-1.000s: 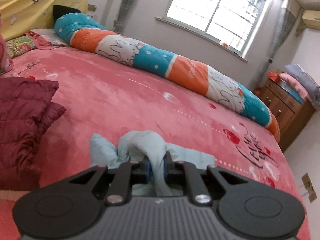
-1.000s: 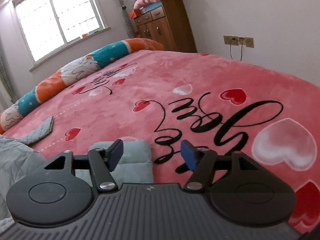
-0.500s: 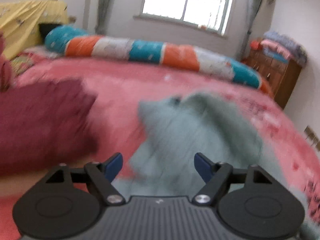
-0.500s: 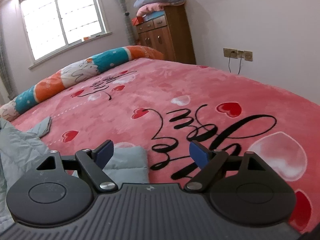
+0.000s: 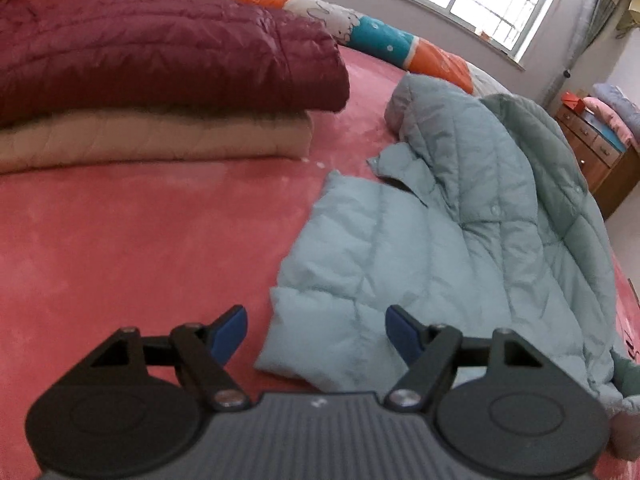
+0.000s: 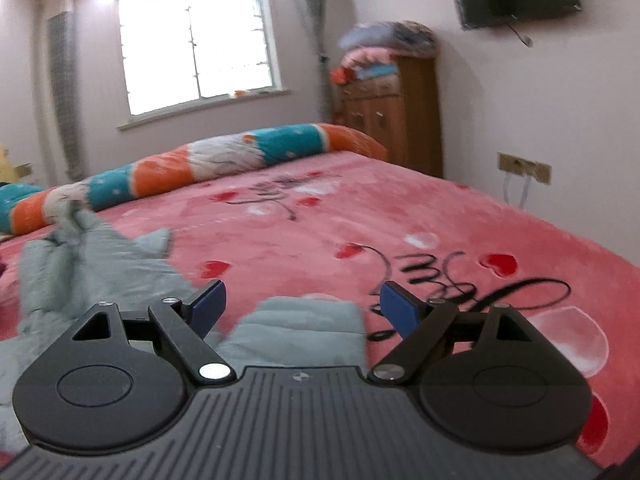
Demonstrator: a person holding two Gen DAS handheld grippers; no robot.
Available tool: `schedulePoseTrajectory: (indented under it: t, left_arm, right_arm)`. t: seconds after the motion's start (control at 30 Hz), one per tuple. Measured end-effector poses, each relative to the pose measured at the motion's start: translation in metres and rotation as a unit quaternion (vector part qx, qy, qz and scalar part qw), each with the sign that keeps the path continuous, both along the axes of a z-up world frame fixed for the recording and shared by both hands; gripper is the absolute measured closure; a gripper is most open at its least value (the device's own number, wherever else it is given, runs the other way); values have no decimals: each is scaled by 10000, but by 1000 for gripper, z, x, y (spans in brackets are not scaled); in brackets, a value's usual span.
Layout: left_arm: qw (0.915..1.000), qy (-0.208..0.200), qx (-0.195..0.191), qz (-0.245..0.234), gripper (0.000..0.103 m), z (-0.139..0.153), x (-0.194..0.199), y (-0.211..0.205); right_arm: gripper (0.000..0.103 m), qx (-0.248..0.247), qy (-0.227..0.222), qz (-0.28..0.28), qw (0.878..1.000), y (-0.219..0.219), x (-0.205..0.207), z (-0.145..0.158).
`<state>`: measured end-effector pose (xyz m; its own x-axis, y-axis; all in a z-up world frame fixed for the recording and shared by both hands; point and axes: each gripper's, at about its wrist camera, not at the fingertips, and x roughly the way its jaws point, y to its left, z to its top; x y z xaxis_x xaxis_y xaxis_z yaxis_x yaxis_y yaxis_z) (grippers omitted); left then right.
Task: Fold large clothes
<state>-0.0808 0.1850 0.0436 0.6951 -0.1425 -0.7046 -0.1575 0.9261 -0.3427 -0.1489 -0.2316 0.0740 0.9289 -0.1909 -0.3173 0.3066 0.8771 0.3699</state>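
Note:
A light blue-green quilted jacket [image 5: 448,240] lies spread and partly folded over on the pink bed. My left gripper [image 5: 316,334] is open and empty, hovering just above the jacket's near left corner. In the right wrist view the same jacket [image 6: 104,264] lies at the left, with one sleeve end [image 6: 304,324] under my right gripper [image 6: 302,308]. The right gripper is open and empty, just above that sleeve.
A stack of folded jackets, maroon [image 5: 160,52] on beige [image 5: 160,136], sits on the bed at the left. A long striped bolster [image 6: 192,172] lies along the bed's far edge. A wooden dresser [image 6: 394,112] stands by the wall. The pink blanket [image 6: 440,240] extends to the right.
My left gripper let go of the bunched jacket, opened and swung down over the jacket's near corner. The jacket now lies spread out. My right gripper stayed open and tilted up.

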Motion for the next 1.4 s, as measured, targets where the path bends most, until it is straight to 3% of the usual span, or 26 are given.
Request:
schedulePoseTrajectory:
  t: [0.13, 0.27, 0.4, 0.5, 0.57, 0.67, 0.77, 0.9, 1.0, 1.1, 1.23, 1.4]
  left_arm:
    - [9998, 20, -199, 35, 22, -14, 1, -4]
    - [9993, -91, -350, 0, 6, -19, 5, -9]
    - [9993, -138, -322, -137, 8, -21, 8, -19]
    - [9986, -138, -351, -381, 30, -21, 8, -28]
    - [9979, -92, -359, -537, 61, -22, 7, -33]
    - [9966, -121, -346, -738, 82, -20, 1, -39]
    - [9947, -207, -349, -944, 92, -12, -10, -46]
    - [9896, -359, -438, -1321, 95, 3, -28, -57]
    - [9838, -480, -484, -1655, 95, 16, -44, -68]
    - [9757, -564, -487, -2060, 95, 26, -62, -84]
    - [9596, -775, -336, -2683, 95, 40, -93, -106]
    - [9315, -889, -238, -3519, 95, 52, -130, -135]
  right_arm:
    - [0, -102, -71, 298, 9995, 20, -10, 10]
    - [0, -145, -56, 692, 9975, 38, -20, 16]
    - [0, -244, -24, 1069, 9940, 57, -31, 23]
    - [0, -393, 22, 1354, 9900, 74, -34, 29]
    - [0, -496, 65, 1517, 9872, 89, -40, 33]
    - [0, -608, 133, 1766, 9823, 104, -42, 35]
    - [0, -873, 192, 1999, 9757, 121, -45, 37]
    - [0, -1238, 311, 2392, 9625, 146, -50, 38]
    - [0, -1314, 376, 2615, 9555, 157, -54, 40]
    - [0, -1314, 417, 2538, 9574, 155, -60, 43]
    - [0, -985, 502, 2096, 9715, 139, -64, 44]
    - [0, -364, 625, 1312, 9887, 108, -71, 43]
